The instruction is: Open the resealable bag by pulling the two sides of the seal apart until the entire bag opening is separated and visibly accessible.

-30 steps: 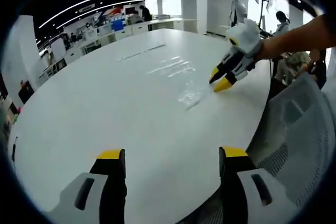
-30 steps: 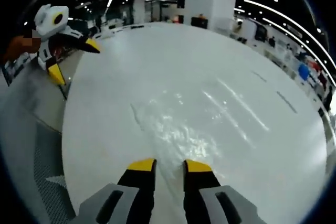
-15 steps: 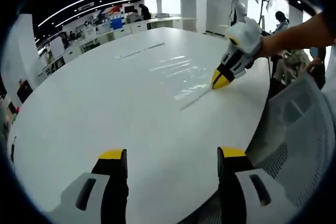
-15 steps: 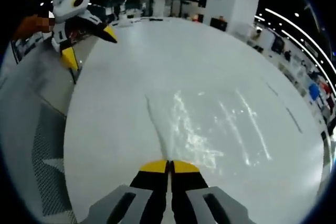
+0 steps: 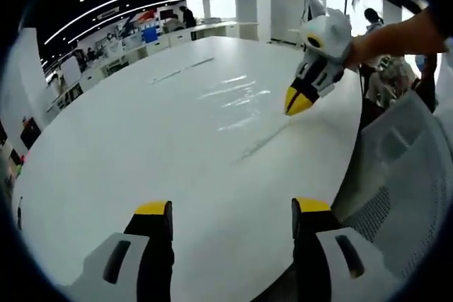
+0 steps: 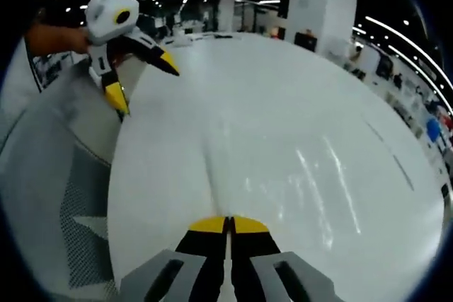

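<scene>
**Right gripper pinches the bag edge**

My right gripper (image 6: 228,221) is clamped on the edge of the clear bag (image 5: 244,104), which lies flat on the white table (image 5: 141,139). My left gripper (image 5: 230,210) hangs near the table's edge, jaws spread wide, holding nothing.

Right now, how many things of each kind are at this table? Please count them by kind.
Grippers: 2, left gripper and right gripper
Clear resealable bag: 1
White table: 1
Mesh chair: 1
Total: 5
</scene>
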Tool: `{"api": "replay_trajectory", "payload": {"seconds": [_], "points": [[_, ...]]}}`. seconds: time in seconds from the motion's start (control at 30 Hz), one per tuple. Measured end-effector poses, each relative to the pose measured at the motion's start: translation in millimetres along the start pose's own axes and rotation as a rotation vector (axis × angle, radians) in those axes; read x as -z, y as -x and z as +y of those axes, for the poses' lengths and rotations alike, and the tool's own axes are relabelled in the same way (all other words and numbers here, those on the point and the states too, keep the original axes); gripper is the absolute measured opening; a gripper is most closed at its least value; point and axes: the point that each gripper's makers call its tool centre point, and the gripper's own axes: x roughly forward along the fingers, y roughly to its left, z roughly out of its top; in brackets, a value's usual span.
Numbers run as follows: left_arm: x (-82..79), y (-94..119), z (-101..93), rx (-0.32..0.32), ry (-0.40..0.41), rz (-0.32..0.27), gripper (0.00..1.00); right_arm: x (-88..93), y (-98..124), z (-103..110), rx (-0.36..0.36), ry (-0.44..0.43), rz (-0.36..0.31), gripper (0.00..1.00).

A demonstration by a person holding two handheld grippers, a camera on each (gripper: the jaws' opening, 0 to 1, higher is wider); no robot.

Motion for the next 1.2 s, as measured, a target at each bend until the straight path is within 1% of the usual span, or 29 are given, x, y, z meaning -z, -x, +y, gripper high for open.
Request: {"api": "replay_trajectory", "payload": {"seconds": [0.13,0.3,0.4,0.57,0.63,0.7,0.87,0.97,1.1,1.17,1.2], "points": [[-7.4,-4.3,-3.2,-0.005,-0.037,-0.018,0.66,-5.2,3.6,7.9,-0.035,0.013,-0.008,0.00],[-11.3,-13.0,-8.8,0.008,-0.064,-0.016,0.66,-14.2,8.6,11.8,-0.059,0.024,-0.018,0.00],[-17.2,-16.5,-11.3,0.015,-0.098,-0.019,0.65,-21.0,12.7,16.0,-0.080,0.036,-0.023,0.00],[-27.9,-20.2,-13.2,0.021,-0.141,-0.024,0.64,-25.7,14.5,22.2,-0.100,0.051,-0.003,0.00],[-31.7,-22.0,-14.8,0.028,-0.162,-0.029,0.63,-28.2,14.7,23.6,-0.105,0.045,-0.005,0.00],[-33.4,-23.2,-16.6,0.033,-0.188,-0.022,0.63,-29.7,13.9,25.4,-0.110,0.043,-0.002,0.00],[-37.6,-26.4,-20.2,0.049,-0.223,-0.020,0.61,-31.9,12.9,30.8,-0.131,0.060,0.004,0.00],[-37.9,-28.5,-21.4,0.056,-0.274,-0.003,0.60,-31.7,12.5,30.8,-0.132,0.068,0.009,0.00],[-39.4,-31.6,-23.6,0.067,-0.308,-0.006,0.56,-31.8,12.7,32.5,-0.136,0.070,0.011,0.00],[-38.7,-33.7,-24.1,0.062,-0.344,0.000,0.54,-31.9,13.2,34.7,-0.141,0.078,0.015,0.00],[-38.6,-34.1,-24.4,0.062,-0.349,0.001,0.52,-32.4,13.6,35.5,-0.145,0.077,0.015,0.00]]}}
